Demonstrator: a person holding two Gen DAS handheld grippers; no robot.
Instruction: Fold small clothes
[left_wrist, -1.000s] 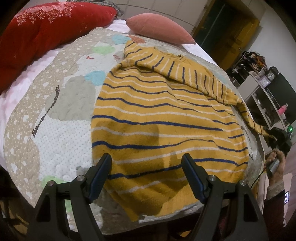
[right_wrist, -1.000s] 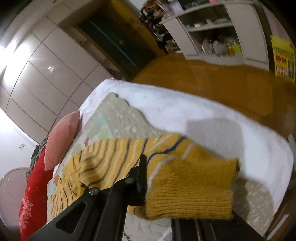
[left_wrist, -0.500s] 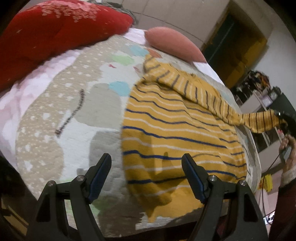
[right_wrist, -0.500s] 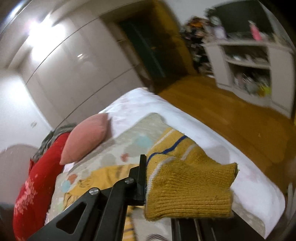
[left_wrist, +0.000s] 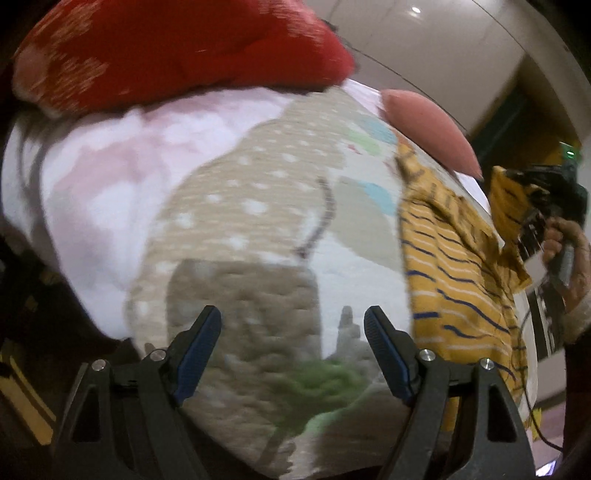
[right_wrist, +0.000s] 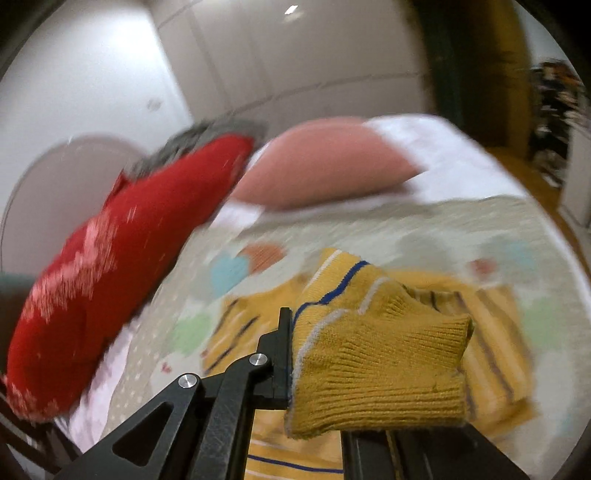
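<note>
right claw (right_wrist: 314, 369) clamps sweater cuff (right_wrist: 376, 373) – left claw (left_wrist: 293, 354) gapes, holding nothing

The left tongs (left_wrist: 293, 345) hang open over the patterned quilt (left_wrist: 258, 221), nothing between them; the yellow striped sweater (left_wrist: 454, 280) lies at right, its sleeve lifted by the right tongs (left_wrist: 532, 206).

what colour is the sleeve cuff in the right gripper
Mustard yellow ribbed knit sleeve cuff, seen best in the right wrist view.

Red pillow (left_wrist: 177, 51), pink pillow (right_wrist: 325, 162), patchwork quilt (left_wrist: 251, 236) w/ dots, white wardrobe (right_wrist: 295, 55), wood floor (right_wrist: 517, 166)
</note>
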